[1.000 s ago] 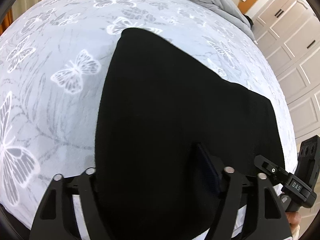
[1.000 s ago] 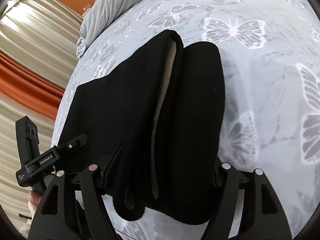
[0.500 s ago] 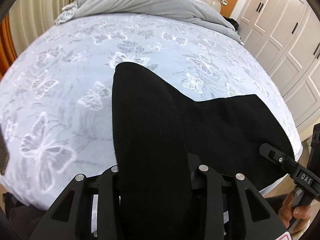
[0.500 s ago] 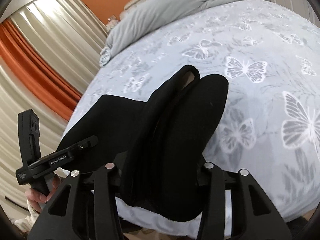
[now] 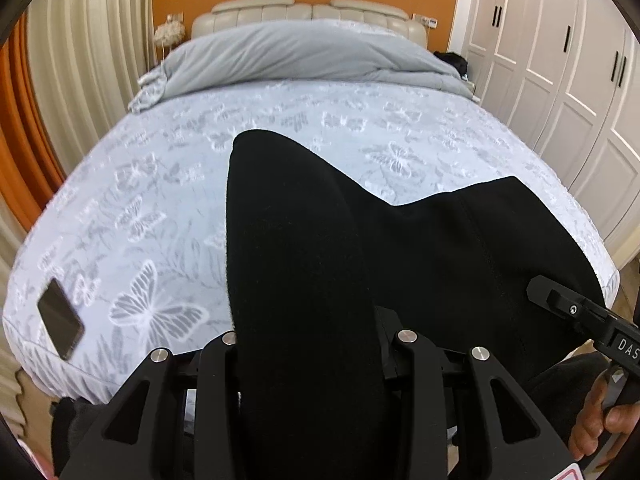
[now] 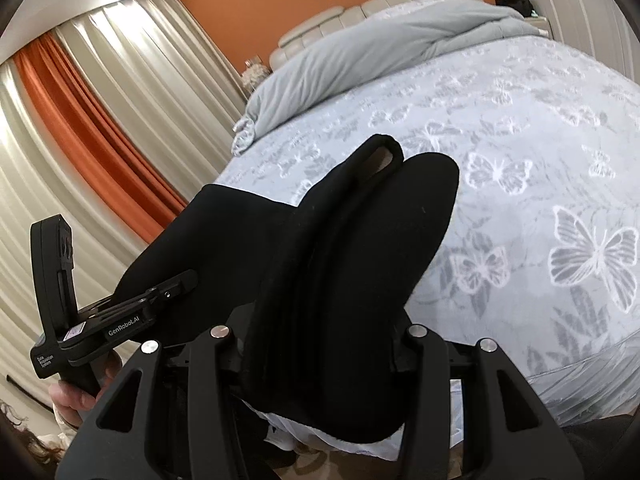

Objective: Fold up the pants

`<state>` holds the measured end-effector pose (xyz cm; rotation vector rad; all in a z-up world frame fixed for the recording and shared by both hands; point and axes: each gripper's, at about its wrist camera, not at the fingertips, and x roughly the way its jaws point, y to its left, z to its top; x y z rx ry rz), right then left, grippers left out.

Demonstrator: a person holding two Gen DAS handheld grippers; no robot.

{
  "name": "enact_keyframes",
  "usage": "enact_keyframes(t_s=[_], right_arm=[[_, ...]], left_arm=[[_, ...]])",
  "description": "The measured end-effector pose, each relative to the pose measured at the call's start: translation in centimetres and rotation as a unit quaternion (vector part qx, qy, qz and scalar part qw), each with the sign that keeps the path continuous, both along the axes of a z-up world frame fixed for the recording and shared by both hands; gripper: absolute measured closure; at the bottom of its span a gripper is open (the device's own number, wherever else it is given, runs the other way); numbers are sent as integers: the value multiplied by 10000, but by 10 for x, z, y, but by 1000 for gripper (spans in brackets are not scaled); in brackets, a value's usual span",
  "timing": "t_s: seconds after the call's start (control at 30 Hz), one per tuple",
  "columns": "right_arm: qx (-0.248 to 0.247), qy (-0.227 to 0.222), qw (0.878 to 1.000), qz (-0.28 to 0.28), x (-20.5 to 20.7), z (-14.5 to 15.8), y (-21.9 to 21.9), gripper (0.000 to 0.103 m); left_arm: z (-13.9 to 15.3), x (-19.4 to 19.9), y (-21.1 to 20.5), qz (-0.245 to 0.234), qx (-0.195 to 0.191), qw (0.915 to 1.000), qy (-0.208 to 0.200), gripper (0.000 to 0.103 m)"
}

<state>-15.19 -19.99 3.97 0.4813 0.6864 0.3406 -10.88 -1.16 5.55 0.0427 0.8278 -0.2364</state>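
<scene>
The black pants (image 5: 440, 248) hang between my two grippers above the near edge of the bed, their far part resting on the butterfly bedspread (image 5: 160, 208). My left gripper (image 5: 312, 344) is shut on one bunched end of the pants, which covers its fingertips. My right gripper (image 6: 320, 340) is shut on the other bunched end of the pants (image 6: 360, 248); a pale lining shows in the fold. Each gripper appears in the other's view, the right one at the right edge (image 5: 592, 324) and the left one at the left (image 6: 120, 316).
A dark phone (image 5: 60, 324) lies on the bedspread's near left corner. A grey duvet (image 5: 304, 52) is heaped at the headboard. White wardrobe doors (image 5: 560, 60) stand on the right. Cream and orange curtains (image 6: 92, 120) hang on the left.
Both grippers have lifted and pulled back toward the foot of the bed with the pants. The cloth has risen off the bedspread and bunched into upright folds.
</scene>
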Motion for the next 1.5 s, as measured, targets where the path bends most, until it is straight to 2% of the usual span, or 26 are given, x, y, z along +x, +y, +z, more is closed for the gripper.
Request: enact_keyframes(t_s=[0.17, 0.4, 0.67, 0.9, 1.07, 1.23, 1.33, 1.5], right_arm=[[-64, -378, 9993, 0, -5, 32, 0, 60], [-192, -865, 9961, 15, 12, 75, -1, 60], [-300, -1252, 9917, 35, 52, 115, 0, 60], [-389, -1436, 9889, 56, 107, 139, -3, 60], [-377, -1504, 9879, 51, 154, 142, -10, 60], [-193, -1555, 9876, -45, 213, 133, -25, 60], [-72, -1546, 9879, -104, 254, 117, -36, 59], [46, -1503, 9885, -182, 325, 78, -49, 59]], left_arm=[[31, -6, -1, -4, 34, 9993, -368, 70], [77, 2, -2, 10, 71, 9957, -929, 70], [116, 39, -8, 135, 178, 9899, -1402, 69], [130, 82, -15, 223, 255, 9861, -1628, 68], [129, 126, -20, 247, 243, 9847, -1709, 68], [122, 189, -21, 147, -66, 9838, -1787, 68], [113, 227, -25, 102, -167, 9823, -1861, 67], [77, 294, -32, 73, -354, 9827, -1816, 67]])
